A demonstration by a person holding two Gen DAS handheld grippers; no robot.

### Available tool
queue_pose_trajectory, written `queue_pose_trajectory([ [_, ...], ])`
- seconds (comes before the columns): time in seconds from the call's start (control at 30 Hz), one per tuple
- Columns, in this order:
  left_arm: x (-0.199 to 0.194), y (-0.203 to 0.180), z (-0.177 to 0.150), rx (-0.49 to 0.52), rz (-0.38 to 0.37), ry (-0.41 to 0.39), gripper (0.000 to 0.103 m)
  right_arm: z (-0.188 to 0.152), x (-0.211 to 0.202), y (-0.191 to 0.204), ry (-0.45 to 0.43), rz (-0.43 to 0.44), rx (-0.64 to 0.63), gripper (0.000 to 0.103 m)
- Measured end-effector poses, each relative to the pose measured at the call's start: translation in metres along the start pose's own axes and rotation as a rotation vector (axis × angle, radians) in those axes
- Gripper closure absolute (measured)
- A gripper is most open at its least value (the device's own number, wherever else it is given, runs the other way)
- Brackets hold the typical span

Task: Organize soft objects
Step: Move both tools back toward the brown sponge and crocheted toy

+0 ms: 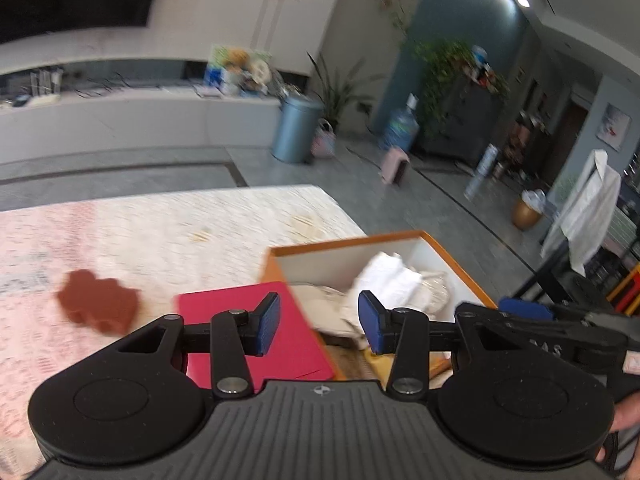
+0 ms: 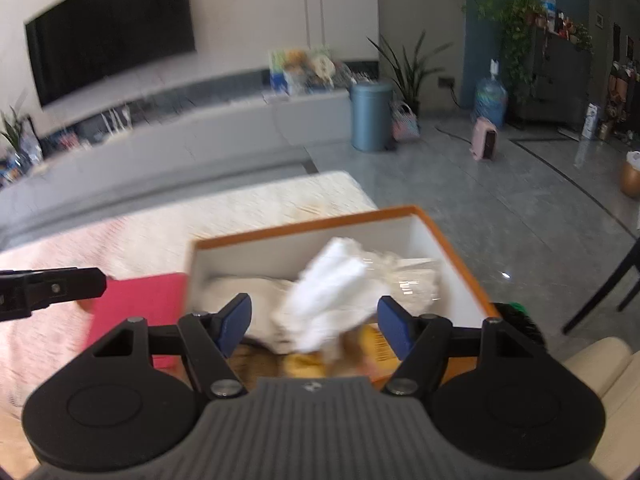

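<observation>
Orange box [image 2: 460, 256]: stiff card by the look, matt orange outside, smooth white inside; soft white cloth bundle [image 2: 332, 284] in it, crumpled, beside a clear crinkly plastic wrap [image 2: 412, 276]. Red lid [image 1: 256, 320] smooth, flat, faintly sheened; tablecloth [image 1: 160, 232] woven, rough-textured, matt; brown piece [image 1: 98, 300] on it dull, felt-like. Left gripper [image 1: 318, 320] and right gripper [image 2: 314, 322]: matt black plastic with ribbed housings, blue textured pads [image 1: 266, 320], small bright metal pivot pins; floor [image 2: 500, 200] glossy polished stone or tile.

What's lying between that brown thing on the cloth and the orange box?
A red lid-like panel lies between the brown thing and the box, seen in the left wrist view.
</observation>
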State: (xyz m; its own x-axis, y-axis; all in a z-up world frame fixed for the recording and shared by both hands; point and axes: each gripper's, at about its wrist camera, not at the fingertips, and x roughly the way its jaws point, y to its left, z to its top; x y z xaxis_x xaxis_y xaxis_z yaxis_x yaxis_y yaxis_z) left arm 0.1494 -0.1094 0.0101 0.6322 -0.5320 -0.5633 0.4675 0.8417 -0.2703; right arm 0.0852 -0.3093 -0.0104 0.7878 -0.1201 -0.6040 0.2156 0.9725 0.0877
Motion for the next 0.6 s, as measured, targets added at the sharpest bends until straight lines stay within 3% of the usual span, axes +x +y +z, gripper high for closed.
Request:
queue_pose_trajectory([
  [0.23,-0.045,0.031,-0.026,-0.009,0.146,-0.081,0.053,-0.030,-0.022,0.052,-0.017,0.065,-0.017,0.034],
  [0.6,-0.083,0.079,-0.071,-0.074,0.245,-0.048,0.053,-0.067,-0.038,0.127,-0.017,0.174,-0.141,0.035],
])
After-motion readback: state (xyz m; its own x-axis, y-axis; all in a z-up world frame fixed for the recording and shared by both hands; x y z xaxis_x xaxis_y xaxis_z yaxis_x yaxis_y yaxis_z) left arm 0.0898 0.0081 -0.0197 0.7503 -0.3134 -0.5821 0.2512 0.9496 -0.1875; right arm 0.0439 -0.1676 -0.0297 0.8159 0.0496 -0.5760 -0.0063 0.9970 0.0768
